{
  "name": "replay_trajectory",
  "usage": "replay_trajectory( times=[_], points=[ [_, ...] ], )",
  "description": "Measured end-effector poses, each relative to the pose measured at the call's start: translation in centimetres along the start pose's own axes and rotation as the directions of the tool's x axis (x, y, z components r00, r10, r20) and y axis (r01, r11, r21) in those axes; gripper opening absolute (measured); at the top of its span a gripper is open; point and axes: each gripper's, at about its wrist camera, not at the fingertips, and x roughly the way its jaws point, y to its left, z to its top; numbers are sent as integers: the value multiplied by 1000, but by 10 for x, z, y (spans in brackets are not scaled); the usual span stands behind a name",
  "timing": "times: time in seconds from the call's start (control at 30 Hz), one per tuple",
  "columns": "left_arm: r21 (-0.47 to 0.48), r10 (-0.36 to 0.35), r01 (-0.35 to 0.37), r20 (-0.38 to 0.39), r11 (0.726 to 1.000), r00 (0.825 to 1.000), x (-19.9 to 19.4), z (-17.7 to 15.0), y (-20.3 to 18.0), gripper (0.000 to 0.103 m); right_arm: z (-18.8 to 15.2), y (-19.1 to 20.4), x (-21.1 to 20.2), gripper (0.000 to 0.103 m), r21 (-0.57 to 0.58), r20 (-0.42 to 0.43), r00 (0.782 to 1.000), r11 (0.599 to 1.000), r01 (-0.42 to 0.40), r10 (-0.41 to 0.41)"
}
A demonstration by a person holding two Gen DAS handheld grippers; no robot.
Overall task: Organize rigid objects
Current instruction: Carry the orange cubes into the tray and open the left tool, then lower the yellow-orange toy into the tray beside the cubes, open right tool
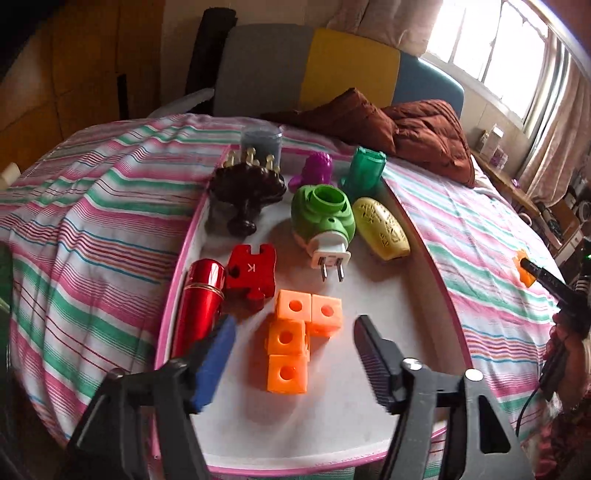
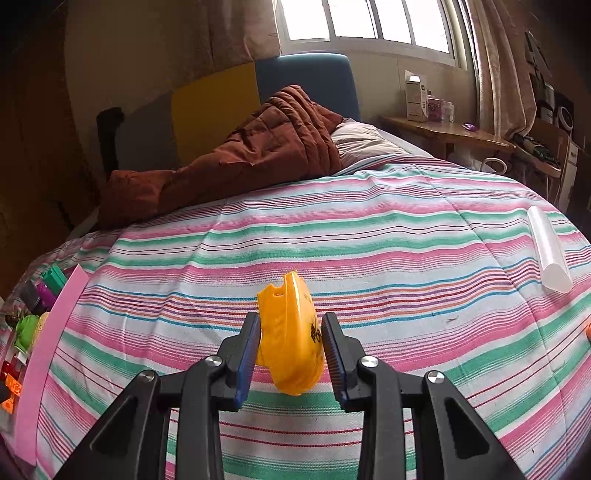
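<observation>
- Two grippers at work over striped bedding, both angled downward.
- Left gripper (image 1: 295,354): fingers apart, nothing between the pads, orange cubes (image 1: 295,332) just ahead on the white tray (image 1: 406,295).
- Right gripper (image 2: 291,350): clamped on yellow-orange shell (image 2: 290,339), upright, long axis along the fingers, well right of the tray.

Daylight floods in from the window (image 2: 369,22), blown out white. Fisheye bending curves the edges, corners fall dark, and the left view shows slight motion blur.
</observation>
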Motion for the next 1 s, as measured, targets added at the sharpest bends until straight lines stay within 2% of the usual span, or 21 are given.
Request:
replay_trajectory(
  times=[0.1, 0.23, 0.37, 0.67, 0.9, 1.0],
  points=[
    [7, 0, 0, 40, 1000, 999, -9, -2, -1, 79, -1, -1, -2, 34, 9, -1, 1000, 1000, -8, 8],
    [27, 14, -16, 78, 1000, 997, -19, -2, -5, 94, -5, 1, -6, 34, 17, -9, 999, 999, -33, 33],
    [40, 17, -21, 90, 999, 996, -25, -3, -7, 99, -10, 8, -14, 34, 25, -36, 996, 997, -79, 80],
    [19, 14, -17, 108, 1000, 994, -33, -2, -6, 102, -22, 51, -38, 34, 5, -73, 977, 980, -199, 199],
    [8, 39, -41, 142, 999, 989, -44, 0, -5, 103, -28, 103, -59, 34, -39, -90, 946, 948, -316, 311],
    [0, 61, -61, 155, 998, 986, -49, 0, -2, 103, -30, 124, -65, 34, -37, -113, 924, 927, -373, 366]
  ],
)
